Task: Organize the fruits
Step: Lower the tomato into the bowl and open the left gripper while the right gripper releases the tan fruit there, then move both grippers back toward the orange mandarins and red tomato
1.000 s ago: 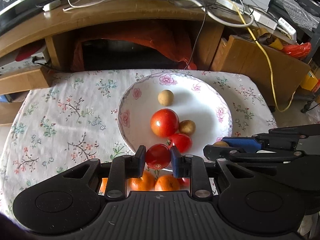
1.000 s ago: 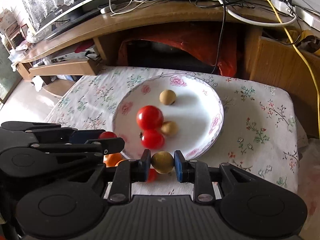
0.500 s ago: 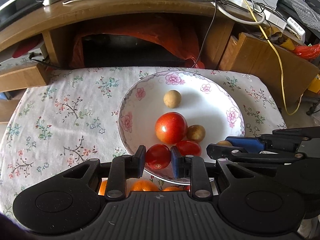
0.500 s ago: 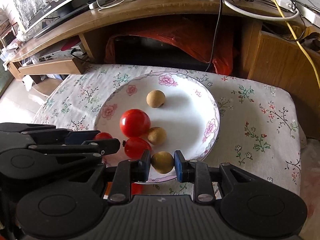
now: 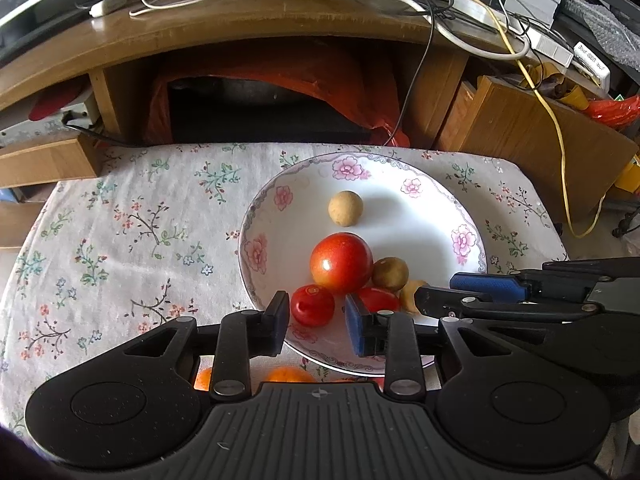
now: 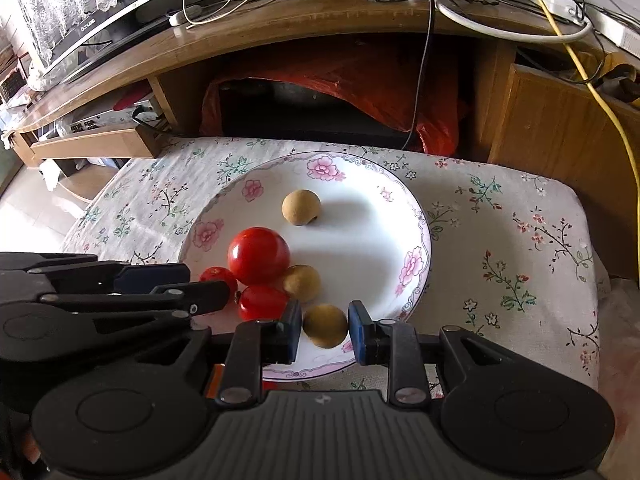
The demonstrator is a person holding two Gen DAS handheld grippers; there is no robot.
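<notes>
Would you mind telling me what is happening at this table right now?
A person is moving fruit onto the flowered plate with two handheld tools. The left tool is opening, a small tomato sitting loose between its pads. The right tool grips a brown fruit over the plate's near edge.

Low table w/ floral cloth; flowered plate on it, oranges at near edge.

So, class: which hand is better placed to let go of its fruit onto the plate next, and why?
Left. The left gripper is already opening around its small tomato over the plate; the right gripper is shut on a longan.
</notes>
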